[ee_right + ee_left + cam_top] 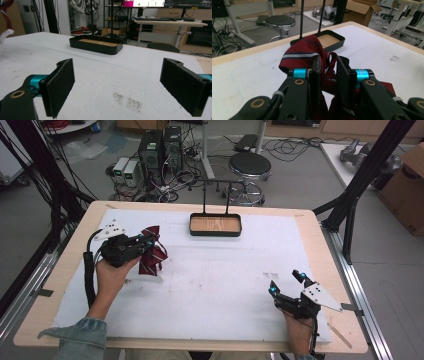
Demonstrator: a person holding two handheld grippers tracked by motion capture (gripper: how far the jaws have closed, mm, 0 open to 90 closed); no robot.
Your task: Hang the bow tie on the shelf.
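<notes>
High view: I note my left gripper at 9 o'clock, pinching the red striped tie; the right gripper sits at 4 o'clock, spread.

Left gripper view: jaws clamp the tie.

Right gripper view: jaws wide apart, black tray at 12 o'clock.

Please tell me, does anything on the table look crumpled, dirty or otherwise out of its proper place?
The red striped tie lies bunched up, not flat, with the left gripper closed on its folds. The white table cover has a small grey smudge near the open right gripper. The tray sits straight.
</notes>
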